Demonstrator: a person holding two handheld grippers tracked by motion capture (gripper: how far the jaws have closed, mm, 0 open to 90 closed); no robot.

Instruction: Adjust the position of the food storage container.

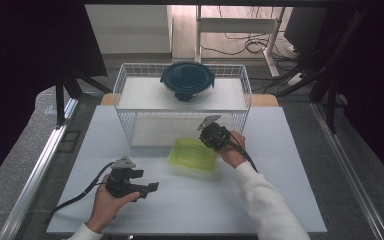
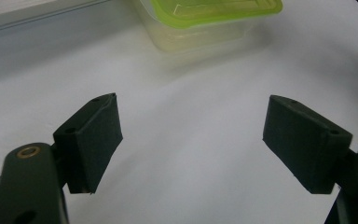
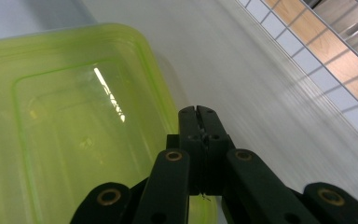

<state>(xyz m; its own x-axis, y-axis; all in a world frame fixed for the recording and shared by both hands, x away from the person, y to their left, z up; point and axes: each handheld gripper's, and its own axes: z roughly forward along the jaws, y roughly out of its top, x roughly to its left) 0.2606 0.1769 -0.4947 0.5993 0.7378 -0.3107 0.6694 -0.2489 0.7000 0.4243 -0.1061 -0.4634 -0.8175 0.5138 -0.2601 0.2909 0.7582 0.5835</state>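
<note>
With the right tool (image 3: 200, 114) pressed together, seemingly nipping the green lid's (image 3: 70, 126) rim, lift slowly while the spread left tool (image 2: 191, 144) steadies the tub (image 2: 200, 35).

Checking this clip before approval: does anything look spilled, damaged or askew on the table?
Nothing stands out. The green-lidded container sits flat and closed on the table, slightly turned. The dark-lidded round container rests level on the wire rack. No spills or damage visible.

white table (image 1: 280, 200), green-lidded container (image 1: 192, 154), wire basket (image 1: 126, 95)
</note>
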